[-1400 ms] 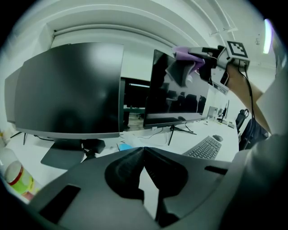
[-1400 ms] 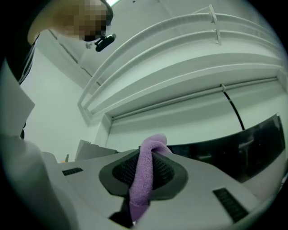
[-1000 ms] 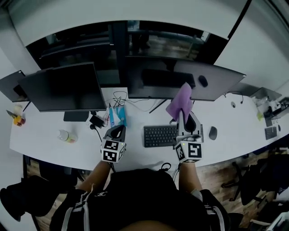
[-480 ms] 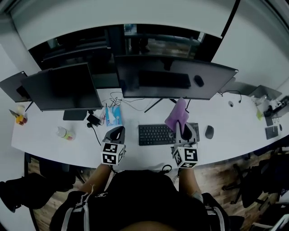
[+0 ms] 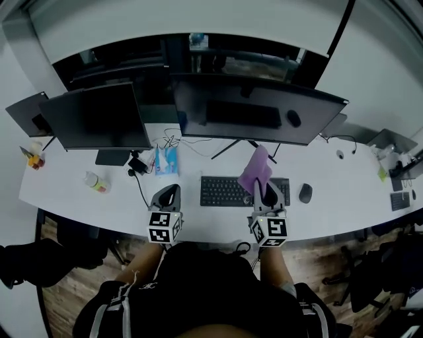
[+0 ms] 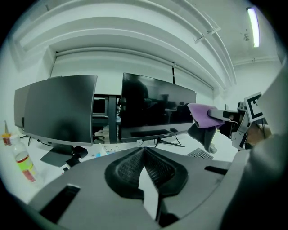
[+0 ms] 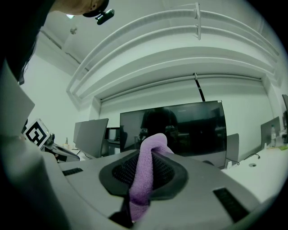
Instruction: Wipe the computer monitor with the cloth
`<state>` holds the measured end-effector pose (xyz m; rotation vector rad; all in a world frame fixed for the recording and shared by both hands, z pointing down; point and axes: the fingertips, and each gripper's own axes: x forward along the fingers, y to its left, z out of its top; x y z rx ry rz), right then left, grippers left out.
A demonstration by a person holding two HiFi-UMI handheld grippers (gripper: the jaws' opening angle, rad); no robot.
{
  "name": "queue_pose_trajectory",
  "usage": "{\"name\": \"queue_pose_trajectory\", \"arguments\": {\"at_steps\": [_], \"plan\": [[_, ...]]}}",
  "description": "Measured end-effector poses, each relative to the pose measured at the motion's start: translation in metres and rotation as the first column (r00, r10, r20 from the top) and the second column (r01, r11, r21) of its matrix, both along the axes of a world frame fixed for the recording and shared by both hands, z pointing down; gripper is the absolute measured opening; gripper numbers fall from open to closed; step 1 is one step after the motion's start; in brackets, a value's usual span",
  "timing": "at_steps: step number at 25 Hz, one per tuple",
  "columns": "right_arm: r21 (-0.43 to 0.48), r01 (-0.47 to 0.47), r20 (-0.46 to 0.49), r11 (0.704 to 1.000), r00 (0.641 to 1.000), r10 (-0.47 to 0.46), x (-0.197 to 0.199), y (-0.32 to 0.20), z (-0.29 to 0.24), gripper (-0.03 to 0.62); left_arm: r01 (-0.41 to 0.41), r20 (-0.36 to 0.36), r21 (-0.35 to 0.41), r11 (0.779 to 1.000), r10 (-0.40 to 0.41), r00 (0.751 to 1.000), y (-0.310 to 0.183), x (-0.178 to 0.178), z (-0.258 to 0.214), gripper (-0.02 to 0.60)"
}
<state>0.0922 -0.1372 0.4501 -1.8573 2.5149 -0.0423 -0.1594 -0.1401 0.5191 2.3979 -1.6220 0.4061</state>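
Purple cloth [image 7: 146,177] tight in right gripper [image 7: 150,157] — left gripper [image 6: 144,161] closed.

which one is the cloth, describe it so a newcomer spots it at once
Start at the long white desk and the wide dark monitor at its middle. In front of it, above the black keyboard, the right gripper holds the cloth in its shut jaws. It is the only purple thing there.

A long white surface [image 5: 59,198] stands before a pale wall [image 5: 198,16], over wood-plank floor [image 5: 324,261]; a ceiling strip light [image 6: 253,26] glows.
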Motion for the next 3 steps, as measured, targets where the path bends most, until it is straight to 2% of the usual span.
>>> {"name": "queue_pose_trajectory", "arguments": {"at_steps": [3], "plan": [[-0.006,0.007,0.006,1.000,1.000,-0.007,0.0043,0.0078,0.0043,0.067,0.003,-0.002,-0.007,1.000,-0.003,1.000,0.0113,0.0053,0.0039,0.014]]}}
